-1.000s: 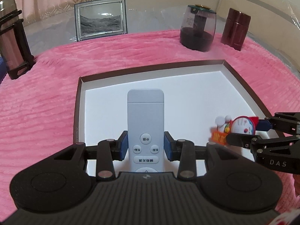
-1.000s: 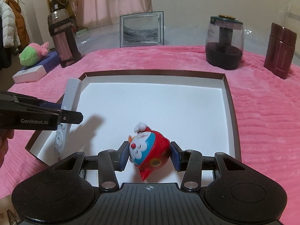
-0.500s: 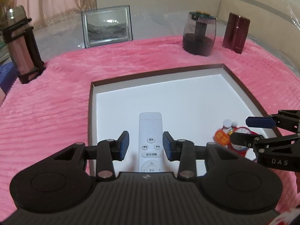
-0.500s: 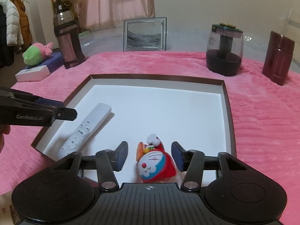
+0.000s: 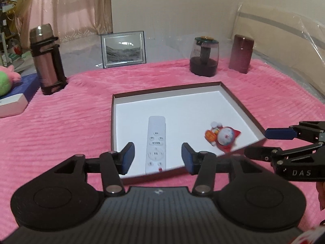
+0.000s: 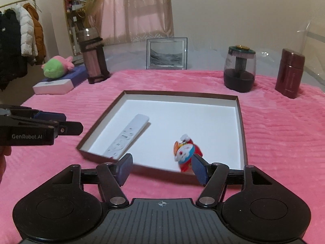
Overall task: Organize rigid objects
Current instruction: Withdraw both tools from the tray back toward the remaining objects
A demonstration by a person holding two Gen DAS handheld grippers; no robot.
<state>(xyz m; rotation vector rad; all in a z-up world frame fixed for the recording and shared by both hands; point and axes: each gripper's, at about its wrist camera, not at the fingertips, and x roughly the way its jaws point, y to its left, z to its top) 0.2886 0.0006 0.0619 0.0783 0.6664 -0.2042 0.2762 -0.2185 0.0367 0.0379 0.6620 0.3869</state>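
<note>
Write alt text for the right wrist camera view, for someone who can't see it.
A shallow white-lined box on a pink blanket holds a white remote and a red-and-blue cartoon toy. The right gripper hangs open and empty at the box's near edge, and the left gripper reaches in from the left.

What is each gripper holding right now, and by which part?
Nothing is held. The left gripper and right gripper have just been opening, with nothing between their jaws; the remote and the toy figure lie free in the tray.
</note>
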